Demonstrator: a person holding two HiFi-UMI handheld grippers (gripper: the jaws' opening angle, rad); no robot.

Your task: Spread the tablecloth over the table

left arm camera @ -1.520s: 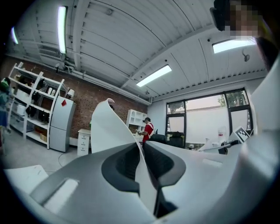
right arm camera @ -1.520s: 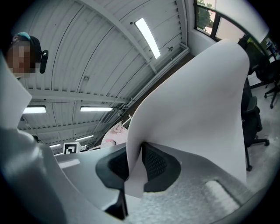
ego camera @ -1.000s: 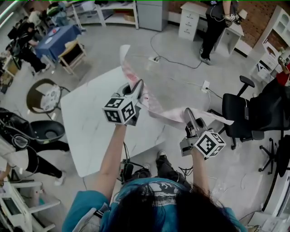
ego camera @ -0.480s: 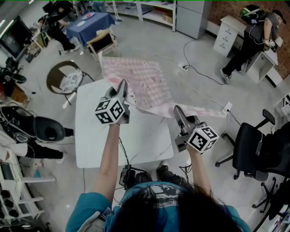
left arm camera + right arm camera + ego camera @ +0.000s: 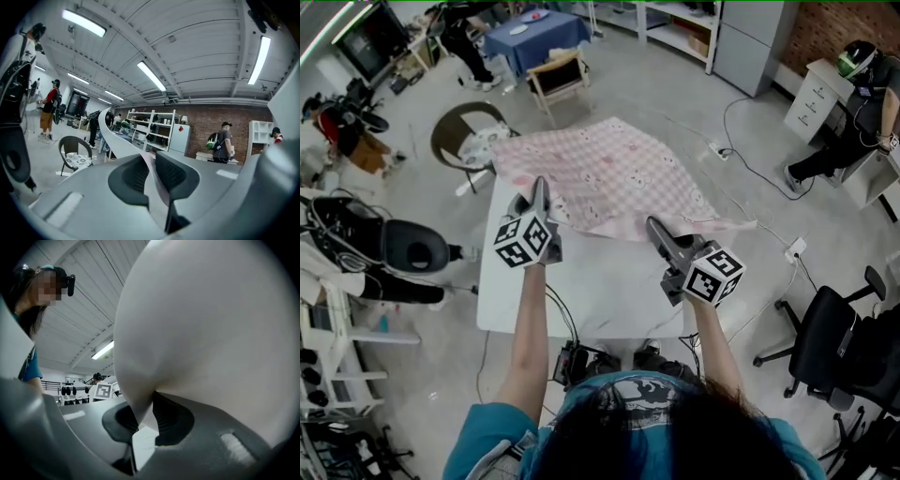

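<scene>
Since a second ago the tablecloth [image 5: 609, 178] has opened from a twisted strip into a flat pink-check sheet. It now billows above the far half of the table [image 5: 581, 300] — near half bare, one corner trailing past the table's right edge. The left gripper [image 5: 540, 187] and right gripper [image 5: 656, 227] each pinch its near hem. Spreading is judged about half done. No legible writing — only square markers on the cubes [image 5: 523, 242].
</scene>
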